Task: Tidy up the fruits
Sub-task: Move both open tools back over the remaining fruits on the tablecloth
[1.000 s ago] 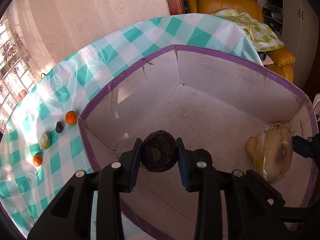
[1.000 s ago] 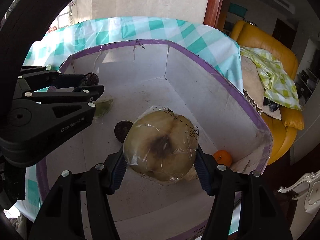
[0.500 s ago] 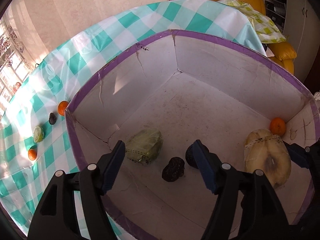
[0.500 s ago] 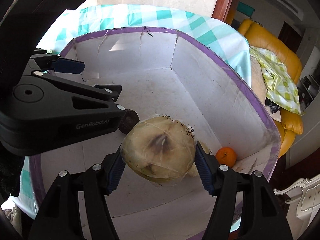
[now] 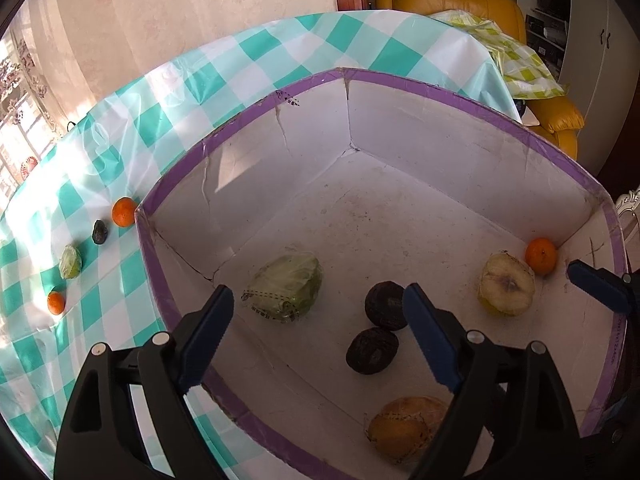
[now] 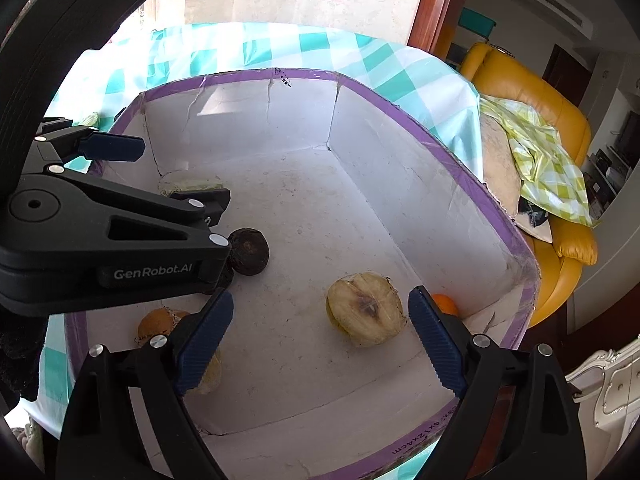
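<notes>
Checked tablecloth table (image 5: pixel 256 60) w/ purple-rimmed box (image 5: pixel 460 96), 2 oranges (image 5: pixel 123 211), avocado (image 5: pixel 99 232), wrapped green fruit (image 5: pixel 71 267).

Left gripper (image 5: pixel 316 336) jaws spread, two dark fruits (image 5: pixel 372 350) in purple-rimmed box (image 5: pixel 460 98)

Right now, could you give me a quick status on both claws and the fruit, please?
Left claw open, empty. Right claw open, wrapped pale fruit half resting in the box. Four fruits remain on the tablecloth. Nothing blocking.
</notes>
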Available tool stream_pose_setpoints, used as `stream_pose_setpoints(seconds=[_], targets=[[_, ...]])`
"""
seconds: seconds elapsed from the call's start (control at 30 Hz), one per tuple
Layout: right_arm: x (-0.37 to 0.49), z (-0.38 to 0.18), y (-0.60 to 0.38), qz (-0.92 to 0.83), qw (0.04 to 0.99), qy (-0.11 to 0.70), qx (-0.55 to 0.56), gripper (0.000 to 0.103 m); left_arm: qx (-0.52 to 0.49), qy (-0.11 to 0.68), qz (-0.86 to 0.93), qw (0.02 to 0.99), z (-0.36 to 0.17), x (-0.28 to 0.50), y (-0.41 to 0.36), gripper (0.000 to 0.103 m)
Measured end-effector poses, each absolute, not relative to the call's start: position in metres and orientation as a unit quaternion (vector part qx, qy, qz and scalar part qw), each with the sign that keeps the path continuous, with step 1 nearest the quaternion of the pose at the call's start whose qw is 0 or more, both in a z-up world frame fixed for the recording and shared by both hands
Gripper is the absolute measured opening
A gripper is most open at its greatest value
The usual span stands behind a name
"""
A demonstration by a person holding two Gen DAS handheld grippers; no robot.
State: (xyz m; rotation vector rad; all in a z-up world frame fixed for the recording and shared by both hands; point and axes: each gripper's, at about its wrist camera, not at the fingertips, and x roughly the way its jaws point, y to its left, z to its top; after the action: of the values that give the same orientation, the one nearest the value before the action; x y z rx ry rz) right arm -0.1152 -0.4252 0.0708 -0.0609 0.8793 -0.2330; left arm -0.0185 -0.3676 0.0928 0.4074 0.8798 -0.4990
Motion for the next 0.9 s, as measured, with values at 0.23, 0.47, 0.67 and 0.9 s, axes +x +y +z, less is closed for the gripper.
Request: stream_pose_setpoints(seconds=[0.23, 0.47, 0.67, 0.9], targets=[[-0.125, 0.101, -0.411, -0.129, 0.919, 0.372, -0.036, 0.086, 0.154, 0.39, -0.267, 0.868, 0.114, -0.032, -0.332, 0.088], [-0.134, 0.137, -0.369, -0.135, 0.953, 0.267, -0.047, 0.087, 0.033, 0.296, -0.269, 0.916, 0.143, -0.046, -0.236, 0.101], [-0.122, 0.143, -0.309, -0.071, 0.971, 0.221, -0.057, 0.087, -0.041, 0.333, -0.177, 0.925, 0.1, -0.008, -0.137, 0.101], [-0.067, 0.085, -0.228, 0.018, 0.953, 0.292, -0.075, 0.087, -0.113, 0.42, 0.01, 0.9, 0.027, 0.052, -0.02, 0.101]])
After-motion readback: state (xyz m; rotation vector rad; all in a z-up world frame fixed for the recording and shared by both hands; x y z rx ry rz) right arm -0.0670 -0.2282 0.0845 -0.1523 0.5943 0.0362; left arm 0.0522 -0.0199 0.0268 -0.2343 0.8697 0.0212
